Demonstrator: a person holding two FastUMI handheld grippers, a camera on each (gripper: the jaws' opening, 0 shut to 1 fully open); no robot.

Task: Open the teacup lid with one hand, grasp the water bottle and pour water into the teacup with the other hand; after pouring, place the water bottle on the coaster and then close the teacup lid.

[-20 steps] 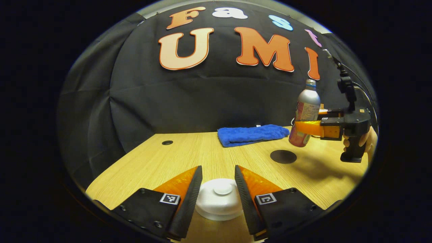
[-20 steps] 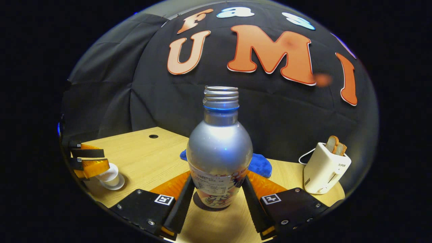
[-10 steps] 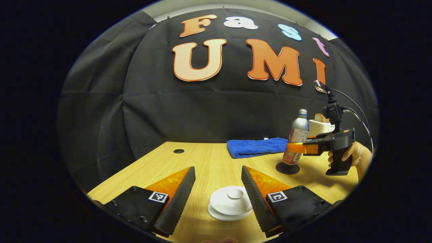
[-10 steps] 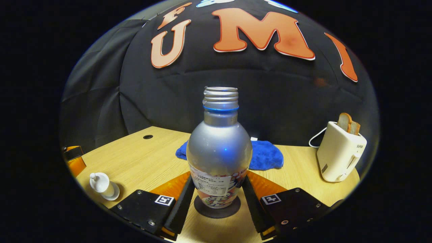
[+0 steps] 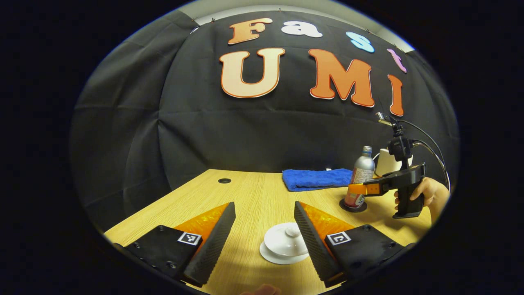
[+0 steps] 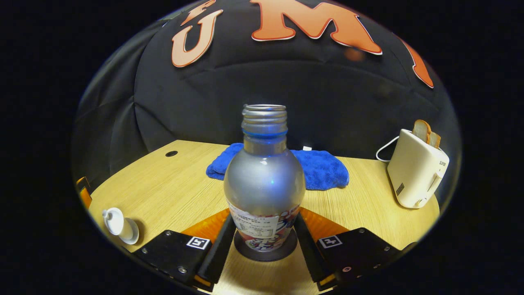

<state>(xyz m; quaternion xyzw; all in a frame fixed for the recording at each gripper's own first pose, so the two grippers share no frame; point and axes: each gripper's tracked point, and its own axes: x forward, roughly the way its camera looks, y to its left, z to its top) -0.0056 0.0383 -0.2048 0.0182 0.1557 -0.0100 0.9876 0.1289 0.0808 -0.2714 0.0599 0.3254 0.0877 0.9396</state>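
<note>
Left gripper view: the left gripper (image 5: 264,229) hangs with fingers wide apart above the table (image 5: 254,192), holding nothing; the teacup (image 5: 285,245) sits between and below the tips, its lid (image 5: 286,239) on. Farther off, the right gripper (image 5: 360,189) meets the water bottle (image 5: 362,176) on the coaster (image 5: 353,206).

Right gripper view: the fingers flank the upright, uncapped bottle on the dark coaster, seemingly pressing its label. Beyond lie a blue towel (image 6: 319,168) and a toaster (image 6: 417,172). Judged step: final placement. Next: release the bottle, then withdraw without tipping it.

Folded blue towel (image 6: 317,168) near table's (image 6: 172,192) back edge, cream toaster (image 6: 417,174) holding bread slices (image 6: 425,133)
</note>
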